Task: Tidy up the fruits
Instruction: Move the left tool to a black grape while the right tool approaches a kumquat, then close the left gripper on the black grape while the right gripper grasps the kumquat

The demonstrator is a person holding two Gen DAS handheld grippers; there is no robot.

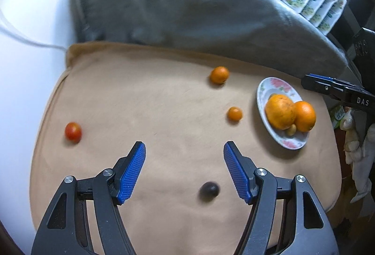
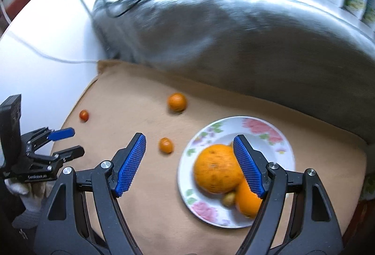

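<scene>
Left wrist view: left gripper (image 1: 184, 149) jaws wide apart, nothing held, above tan cloth (image 1: 140, 102); small dark round fruit (image 1: 209, 189) on cloth below. Right gripper (image 2: 189, 141) spread, empty, over floral white plate (image 2: 284, 156); big orange (image 2: 216, 168) there. Small red tomato (image 1: 73, 130) far left.

Right gripper (image 2: 189, 144) jaws apart, empty, above plate (image 2: 262, 128). Plate holds two oranges (image 2: 216, 168). Tangerine (image 2: 177, 102), tomato (image 2: 84, 115) on cloth (image 2: 131, 105).
</scene>
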